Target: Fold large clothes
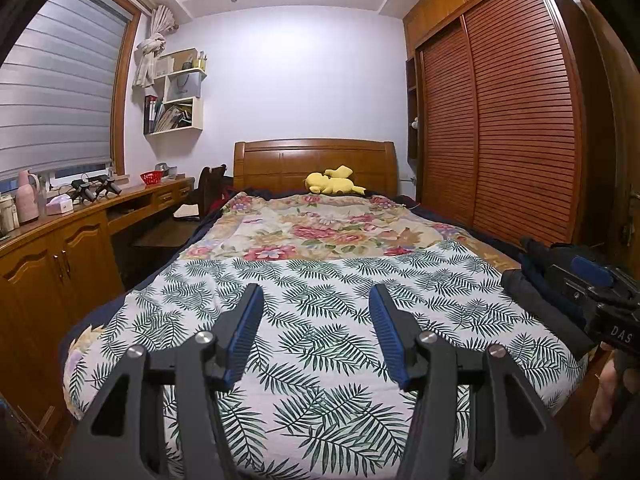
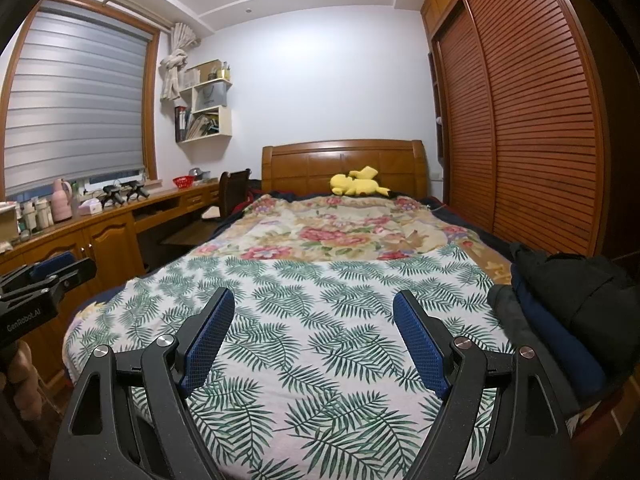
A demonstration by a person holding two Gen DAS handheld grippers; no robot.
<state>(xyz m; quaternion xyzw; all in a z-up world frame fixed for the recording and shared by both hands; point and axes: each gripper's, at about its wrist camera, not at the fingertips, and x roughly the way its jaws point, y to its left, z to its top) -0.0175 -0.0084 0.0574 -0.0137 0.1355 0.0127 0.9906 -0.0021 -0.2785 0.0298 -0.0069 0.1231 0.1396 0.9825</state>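
A: We're facing the bed [image 2: 320,320], its palm-leaf sheet [image 1: 320,320] spread bare in front of us. Nothing is laid out for folding yet.

B: Agreed, we haven't begun. The dark clothes [image 2: 568,304] sit heaped at the bed's right edge, beside our right gripper [image 2: 314,338].

A: Its jaws stand wide apart, empty. Our left gripper [image 1: 316,334] hovers over the sheet, jaws also apart, holding nothing.

B: So picking a garment and every fold remain.
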